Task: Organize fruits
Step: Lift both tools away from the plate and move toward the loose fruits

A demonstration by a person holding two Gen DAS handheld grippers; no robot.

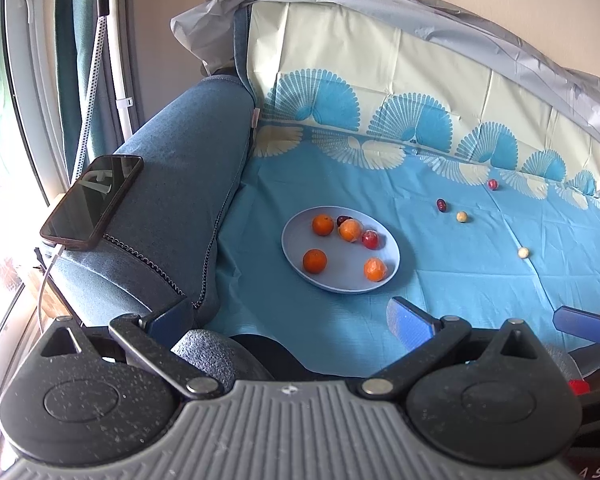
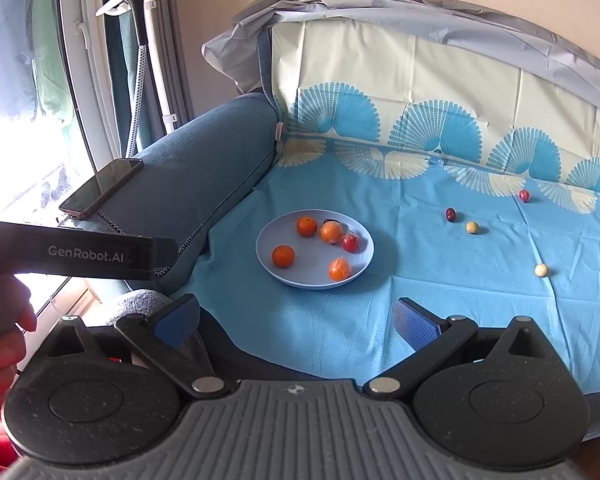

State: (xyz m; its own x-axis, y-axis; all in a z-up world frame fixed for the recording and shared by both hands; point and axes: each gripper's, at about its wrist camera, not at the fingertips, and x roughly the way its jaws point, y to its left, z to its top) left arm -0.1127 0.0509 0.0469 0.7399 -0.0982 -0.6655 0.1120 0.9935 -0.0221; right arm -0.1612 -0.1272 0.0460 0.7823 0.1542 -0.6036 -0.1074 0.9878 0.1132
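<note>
Blue sheet (image 2: 440, 280), fruit plate (image 2: 268, 268) well ahead of both empty, spread claws (image 1: 296, 320) (image 2: 296, 318).

wall (image 1: 172, 8): beige | sofa armrest (image 1: 180, 184): blue fabric | window (image 2: 16, 92): bright daylight, left | curtain (image 1: 76, 80): dark green

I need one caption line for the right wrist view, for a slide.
Open right gripper faces a blue plate of fruit; four small fruits lie loose on the blue cloth.

Dark fruit (image 1: 343, 220) on plate (image 1: 300, 258) half hidden behind oranges; kind unclear.
</note>
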